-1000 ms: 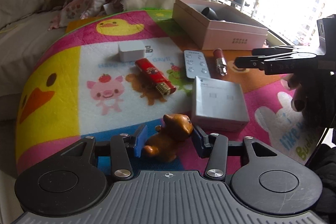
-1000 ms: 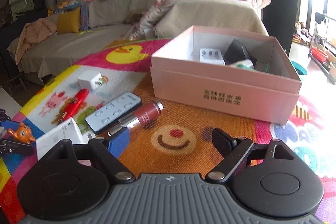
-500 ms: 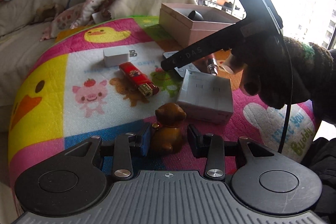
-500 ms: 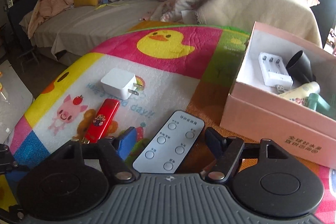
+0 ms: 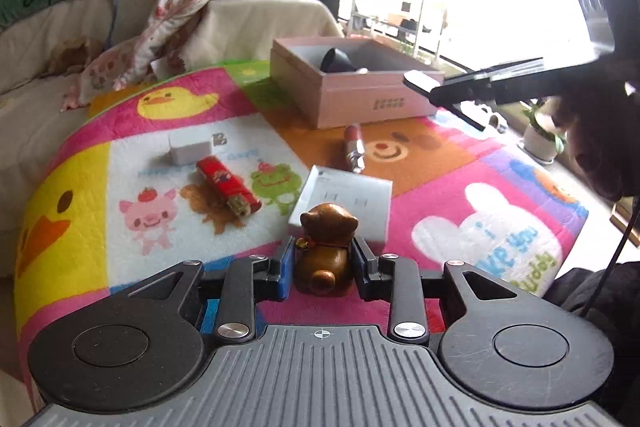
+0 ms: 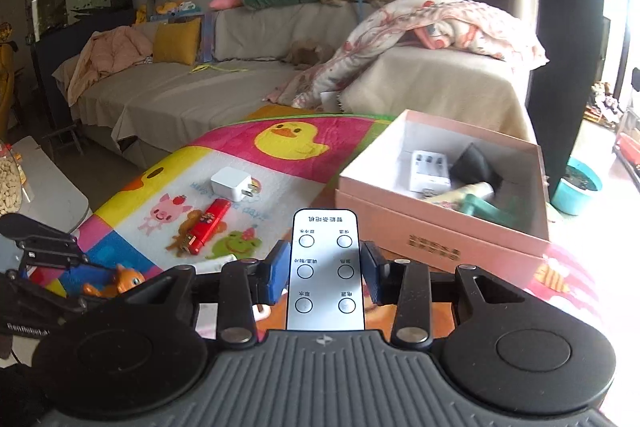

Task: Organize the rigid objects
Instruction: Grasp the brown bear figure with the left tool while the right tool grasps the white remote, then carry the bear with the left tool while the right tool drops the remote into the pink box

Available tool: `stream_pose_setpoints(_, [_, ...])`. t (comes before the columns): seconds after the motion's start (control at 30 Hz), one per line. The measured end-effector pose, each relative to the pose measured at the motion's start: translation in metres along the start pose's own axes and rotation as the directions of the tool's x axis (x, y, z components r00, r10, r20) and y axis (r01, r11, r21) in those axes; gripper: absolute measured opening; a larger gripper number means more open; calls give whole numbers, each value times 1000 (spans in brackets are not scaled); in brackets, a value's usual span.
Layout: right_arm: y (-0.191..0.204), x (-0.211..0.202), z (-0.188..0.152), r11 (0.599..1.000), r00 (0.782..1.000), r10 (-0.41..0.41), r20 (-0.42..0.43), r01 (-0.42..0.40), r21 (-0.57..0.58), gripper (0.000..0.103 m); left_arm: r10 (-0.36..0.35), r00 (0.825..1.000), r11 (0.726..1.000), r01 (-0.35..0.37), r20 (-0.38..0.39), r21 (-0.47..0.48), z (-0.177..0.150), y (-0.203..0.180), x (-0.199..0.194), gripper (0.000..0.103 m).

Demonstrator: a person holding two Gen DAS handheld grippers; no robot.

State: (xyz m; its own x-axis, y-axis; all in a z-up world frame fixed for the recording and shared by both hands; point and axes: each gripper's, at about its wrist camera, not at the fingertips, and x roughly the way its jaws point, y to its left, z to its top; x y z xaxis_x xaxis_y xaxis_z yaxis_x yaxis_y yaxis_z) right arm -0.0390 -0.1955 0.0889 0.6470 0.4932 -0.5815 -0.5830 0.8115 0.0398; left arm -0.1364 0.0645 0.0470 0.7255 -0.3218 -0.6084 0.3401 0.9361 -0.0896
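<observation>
The left hand-held gripper is closed on the brown bear figurine, pads against both its flanks. Just beyond the figurine lies a white flat box; ahead and left of it are the red lighter and white charger. The right hand-held gripper clamps the white remote by its long edges. Ahead and right of it sits the open pink box on the cartoon mat.
</observation>
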Motion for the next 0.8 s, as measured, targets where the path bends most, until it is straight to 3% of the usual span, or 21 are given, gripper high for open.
stream_pose_setpoints(0.1, [-18, -22, -14, 997, 998, -66, 21, 65, 42, 38, -42, 997, 999, 40, 57, 27, 28, -9, -6, 34])
stream_pose_setpoints(0.17, [-30, -34, -20, 992, 993, -104, 46, 101, 69, 38, -29, 994, 998, 23, 103, 64, 52, -17, -4, 34])
stream_pose_setpoints(0.33, [-51, -46, -22, 981, 983, -152, 105, 138, 134, 38, -39, 960, 996, 15, 276, 89, 137, -26, 27, 34])
stream_pose_setpoints(0.4, [-54, -47, -20, 980, 980, -157, 119, 139, 144, 38, -43, 957, 998, 27, 288, 57, 174, -22, 52, 34])
stream_pose_setpoints(0.5, [-57, -46, -21, 979, 978, -163, 131, 144, 145, 38, -69, 975, 996, 80, 211, -43, 213, -13, 99, 34])
stream_pose_setpoints(0.63, [-65, -39, -28, 973, 980, -171, 106, 151, 174, 38, -39, 988, 991, 58, 150, -121, 218, -5, 143, 35])
stream_pose_setpoints(0.8, [-79, -28, -36, 963, 981, -185, 56, 169, 210, 38, -55, 987, 976, 85, 151, -198, 178, 17, 138, 34])
